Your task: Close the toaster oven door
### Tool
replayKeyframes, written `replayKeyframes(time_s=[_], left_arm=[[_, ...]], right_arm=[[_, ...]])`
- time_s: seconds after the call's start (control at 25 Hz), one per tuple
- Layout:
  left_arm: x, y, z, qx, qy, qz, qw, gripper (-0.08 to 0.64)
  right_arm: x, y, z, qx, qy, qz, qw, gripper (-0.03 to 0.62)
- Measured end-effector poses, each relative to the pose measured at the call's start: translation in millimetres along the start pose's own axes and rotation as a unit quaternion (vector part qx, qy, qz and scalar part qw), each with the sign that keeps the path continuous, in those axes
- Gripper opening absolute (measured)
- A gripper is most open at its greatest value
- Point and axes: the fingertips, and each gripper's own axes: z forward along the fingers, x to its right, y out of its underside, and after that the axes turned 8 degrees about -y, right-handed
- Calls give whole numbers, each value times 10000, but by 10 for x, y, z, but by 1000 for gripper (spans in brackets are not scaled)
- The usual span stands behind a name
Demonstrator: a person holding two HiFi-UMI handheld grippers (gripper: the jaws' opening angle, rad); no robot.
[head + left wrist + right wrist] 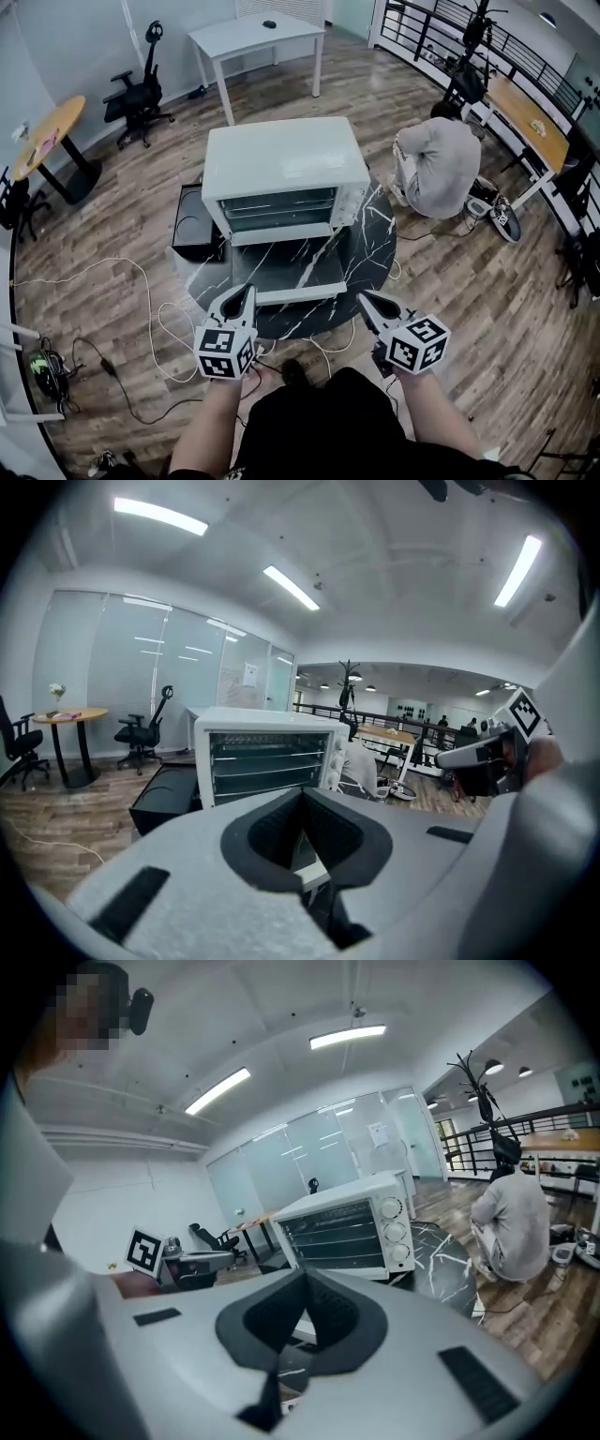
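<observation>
Poised pre-contact with left tool and right tool pinched together, empty; next calls for lifting the dropped door just ahead.

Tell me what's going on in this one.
A person holds a gripper in each hand before a white box-shaped toaster oven on a round black marble table. Its glass door is folded down flat, still open. The left gripper and right gripper hover by the door's front edge, jaws shut and empty. A second person in grey crouches nearby.
</observation>
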Motion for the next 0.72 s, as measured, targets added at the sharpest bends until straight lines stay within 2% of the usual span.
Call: replayKeyframes(time_s=[0.24, 0.4, 0.56, 0.72], left_arm=[[-335, 404, 187, -422, -55, -249, 9988, 27], [-474, 658, 350, -610, -91, -378, 9974, 53], [-618, 968, 464, -907, -230, -464, 9945, 88], [-739, 1323, 504, -1262, -323, -332, 9909, 134]], right_arm=[[76, 214, 382, -476, 168, -4, 9987, 18], [302, 409, 573, -797, 323, 4, 9963, 38], [549, 659, 762, -1109, 476, 77, 9927, 86], [775, 929, 886, -1324, 684, 226, 9886, 162]])
